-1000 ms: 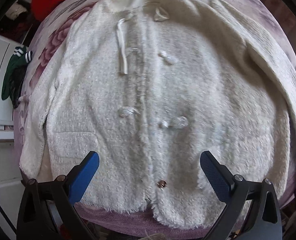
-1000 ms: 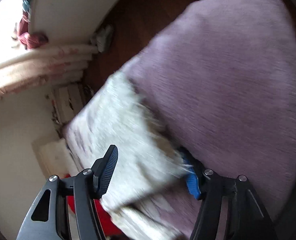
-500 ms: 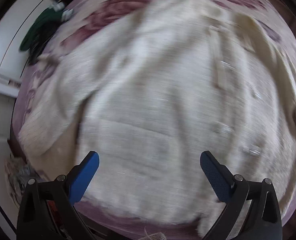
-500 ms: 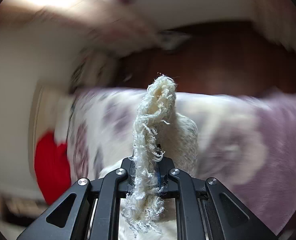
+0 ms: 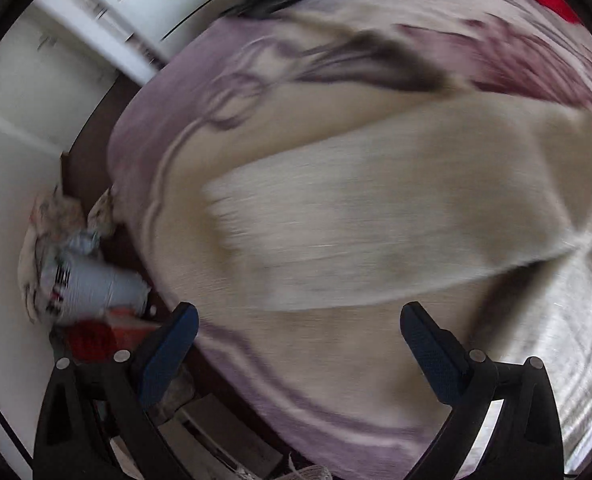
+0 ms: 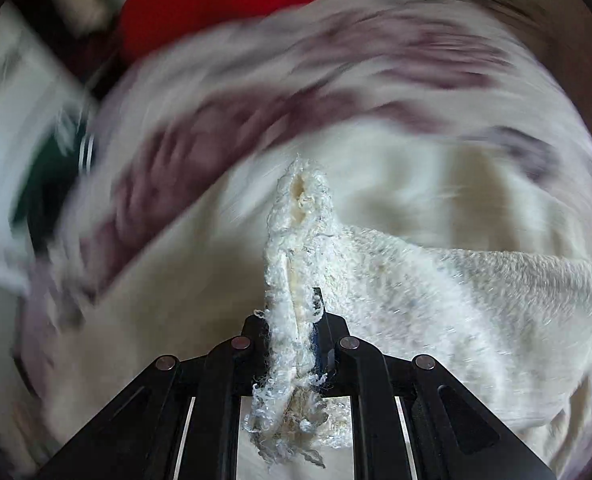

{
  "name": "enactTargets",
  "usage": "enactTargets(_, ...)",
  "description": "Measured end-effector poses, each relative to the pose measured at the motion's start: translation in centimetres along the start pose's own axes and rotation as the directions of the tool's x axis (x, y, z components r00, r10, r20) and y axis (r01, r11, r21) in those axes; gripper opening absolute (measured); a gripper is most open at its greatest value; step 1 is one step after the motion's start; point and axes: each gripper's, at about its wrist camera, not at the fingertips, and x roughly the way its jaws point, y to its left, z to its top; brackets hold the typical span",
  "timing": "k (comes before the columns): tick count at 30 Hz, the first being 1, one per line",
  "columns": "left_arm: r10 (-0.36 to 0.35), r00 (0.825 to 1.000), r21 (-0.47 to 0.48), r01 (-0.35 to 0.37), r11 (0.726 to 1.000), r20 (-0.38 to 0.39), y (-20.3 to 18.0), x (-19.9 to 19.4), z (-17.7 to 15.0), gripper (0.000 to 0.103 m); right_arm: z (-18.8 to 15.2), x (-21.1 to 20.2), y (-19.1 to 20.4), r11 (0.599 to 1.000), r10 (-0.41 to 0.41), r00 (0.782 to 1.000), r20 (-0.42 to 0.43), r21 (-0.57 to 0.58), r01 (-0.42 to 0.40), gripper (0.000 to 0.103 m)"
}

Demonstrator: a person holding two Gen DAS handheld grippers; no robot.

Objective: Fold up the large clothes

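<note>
Right wrist view shows the right tongs (image 6: 296, 336) pinching a fuzzy edge of the cream jacket (image 6: 436, 288), which lies on a purple flowered bed cover (image 6: 224, 120). Left tongs (image 5: 296, 344) stand spread above the jacket (image 5: 376, 216), gripping nothing.

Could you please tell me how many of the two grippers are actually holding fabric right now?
1. The right gripper is shut on the fuzzy cream coat's edge. The left gripper is open and empty above the purple blanket, near the coat's sleeve.
</note>
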Motion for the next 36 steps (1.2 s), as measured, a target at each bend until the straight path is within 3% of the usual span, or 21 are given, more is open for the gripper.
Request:
enactTargets(3, -0.010, 1.000, -0.055, 0.009, 0.998, -0.025, 2.8, 1.7, -0.4, 0.103, -1.3, 4.4, 6.1, 0.990, -0.083, 0.996, -0.036, -0.115, 0.079, 0.013)
enactTargets(6, -0.080, 0.994, -0.129, 0.070, 0.989, -0.076, 4.7, 3.4, -1.4, 0.103, -1.8, 5.8, 6.7, 0.987, -0.114, 0.992, -0.055, -0.123, 0.107, 0.021)
enactTargets(7, -0.138, 0.986, -0.174, 0.120, 0.977, -0.095, 5.3, 3.8, -1.9, 0.103, -2.0, 5.4, 6.5, 0.990, -0.096, 0.992, -0.080, -0.115, 0.087, 0.029)
enactTargets(8, -0.183, 0.978, -0.212, 0.158, 0.964, -0.105, 6.0, 4.3, -2.2, 0.103, -2.1, 4.9, 6.2, 0.994, -0.054, 0.992, -0.113, -0.099, 0.043, 0.046)
enactTargets(9, -0.249, 0.962, -0.274, 0.211, 0.938, -0.112, 6.9, 4.9, -2.7, 0.103, -2.1, 3.8, 5.2, 0.998, 0.054, 0.987, -0.149, -0.037, -0.060, 0.067)
enactTargets(10, -0.294, 0.949, -0.313, 0.246, 0.917, -0.113, 7.4, 5.4, -3.1, 0.103, -2.0, 3.1, 4.3, 0.991, 0.134, 0.979, -0.151, 0.021, -0.133, 0.073)
enactTargets(11, -0.352, 0.929, -0.362, 0.291, 0.886, -0.116, 7.9, 6.1, -3.5, 0.103, -2.4, 1.5, 3.1, 0.971, 0.226, 0.965, -0.131, 0.105, -0.213, 0.077)
enactTargets(13, -0.448, 0.887, -0.436, 0.360, 0.825, -0.115, 8.3, 7.5, -4.1, 0.103, -2.8, -0.7, 0.3, 0.946, 0.282, 0.954, -0.098, 0.196, -0.260, 0.077)
enactTargets(15, -0.546, 0.831, -0.518, 0.425, 0.742, -0.100, 8.3, 9.1, -4.2, 0.101, -2.9, -2.3, -2.1, 0.932, 0.280, 0.957, -0.079, 0.261, -0.251, 0.077)
enactTargets(17, -0.650, 0.759, -0.599, 0.503, 0.623, -0.038, 7.7, 10.7, -3.4, 0.100, -2.4, -2.5, -4.1, 0.933, 0.249, 0.965, -0.083, 0.289, -0.216, 0.077)
enactTargets(19, -0.688, 0.725, -0.643, 0.538, 0.545, 0.023, 7.0, 11.9, -2.0, 0.094, -2.5, -2.0, -5.6, 0.939, 0.209, 0.974, -0.090, 0.298, -0.173, 0.077)
enactTargets(20, -0.682, 0.730, -0.658, 0.535, 0.530, 0.045, 6.7, 12.4, -1.0, 0.081, -2.8, -1.6, -5.7, 0.939, 0.196, 0.976, -0.096, 0.306, -0.159, 0.077)
enactTargets(21, -0.664, 0.746, -0.665, 0.520, 0.537, 0.047, 6.5, 12.6, -0.5, 0.053, -1.9, -0.8, -6.9, 0.936, 0.194, 0.976, -0.103, 0.316, -0.152, 0.077)
enactTargets(22, -0.627, 0.777, -0.667, 0.494, 0.558, 0.051, 6.5, 12.9, 0.5, 0.038, -1.7, -0.7, -7.7, 0.934, 0.187, 0.976, -0.112, 0.329, -0.142, 0.077)
enactTargets(23, -0.600, 0.798, -0.663, 0.481, 0.574, 0.058, 6.8, 12.8, 1.5, 0.019, -1.5, -0.4, -8.5, 0.933, 0.180, 0.977, -0.118, 0.336, -0.132, 0.077)
enactTargets(25, -0.556, 0.823, -0.650, 0.485, 0.585, 0.114, 7.7, 12.2, 3.3, 0.015, -1.5, -0.3, -8.7, 0.936, 0.156, 0.979, -0.133, 0.337, -0.104, 0.077)
enactTargets(27, -0.520, 0.839, -0.603, 0.500, 0.621, 0.160, 8.1, 10.7, 5.7, 0.013, -1.2, 0.4, -8.0, 0.941, 0.140, 0.981, -0.132, 0.326, -0.090, 0.077)
enactTargets(33, -0.505, 0.826, -0.457, 0.560, 0.691, 0.250, 7.8, 7.5, 10.9, 0.013, 0.1, 2.0, -4.0, 0.949, 0.153, 0.984, -0.088, 0.291, -0.121, 0.077)
enactTargets(36, -0.501, 0.819, -0.391, 0.574, 0.720, 0.279, 6.6, 5.4, 12.6, 0.013, 0.1, 6.9, -2.2, 0.962, 0.133, 0.960, -0.246, 0.264, -0.065, 0.073)
